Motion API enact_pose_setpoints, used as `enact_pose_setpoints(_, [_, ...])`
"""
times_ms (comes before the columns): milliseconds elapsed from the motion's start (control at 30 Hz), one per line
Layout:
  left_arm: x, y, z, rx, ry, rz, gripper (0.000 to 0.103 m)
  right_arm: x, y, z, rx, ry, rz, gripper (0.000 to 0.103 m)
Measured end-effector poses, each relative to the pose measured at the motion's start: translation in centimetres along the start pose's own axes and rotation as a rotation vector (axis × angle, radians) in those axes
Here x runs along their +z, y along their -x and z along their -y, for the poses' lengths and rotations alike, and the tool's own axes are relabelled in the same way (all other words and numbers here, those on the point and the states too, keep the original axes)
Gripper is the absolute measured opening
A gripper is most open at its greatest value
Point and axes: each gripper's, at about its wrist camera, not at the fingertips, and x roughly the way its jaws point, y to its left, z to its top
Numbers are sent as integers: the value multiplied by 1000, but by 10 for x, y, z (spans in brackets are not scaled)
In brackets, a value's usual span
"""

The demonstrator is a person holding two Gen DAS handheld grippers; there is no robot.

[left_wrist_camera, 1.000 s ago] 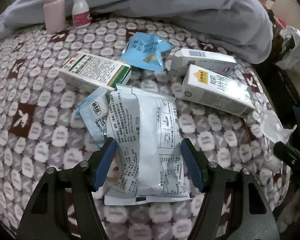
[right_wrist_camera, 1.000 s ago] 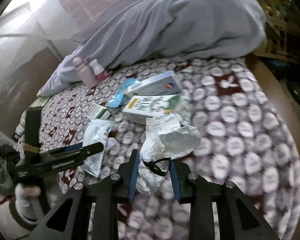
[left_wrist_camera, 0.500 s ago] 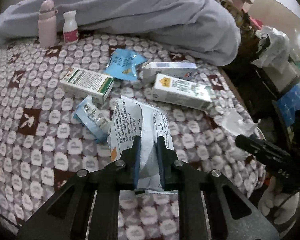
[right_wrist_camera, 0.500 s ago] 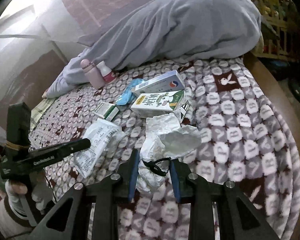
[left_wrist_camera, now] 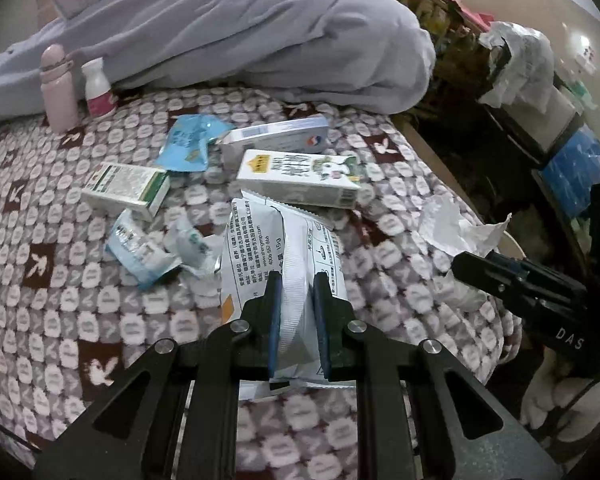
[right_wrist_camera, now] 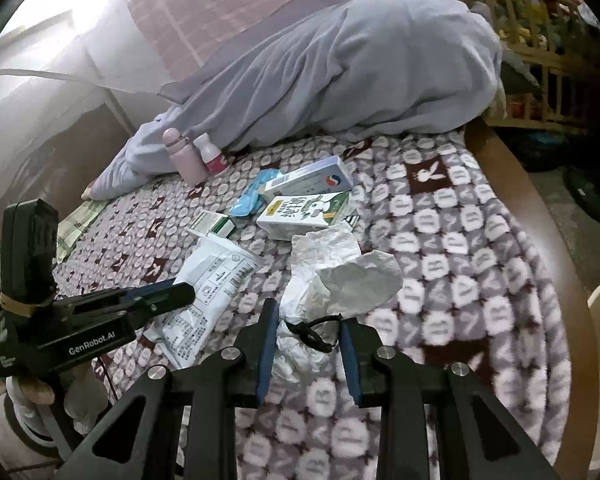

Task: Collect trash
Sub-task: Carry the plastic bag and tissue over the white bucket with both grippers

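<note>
Over the patterned bed, the left gripper has its fingers clamped on a white snack pouch; to its right, the right gripper pinches crumpled white tissue, milk carton lying beyond.

White printed snack packet pinched upright off the bed; crumpled white tissue likewise clamped; milk carton and wrappers lie flat on the blanket
</note>
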Motion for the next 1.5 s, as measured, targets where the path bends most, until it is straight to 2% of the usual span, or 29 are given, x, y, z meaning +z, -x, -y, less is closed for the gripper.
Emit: enact_pose_setpoints(1500, [27,-33,130,-70,-189,9,13,-19,69,89,-116,-119,79,28])
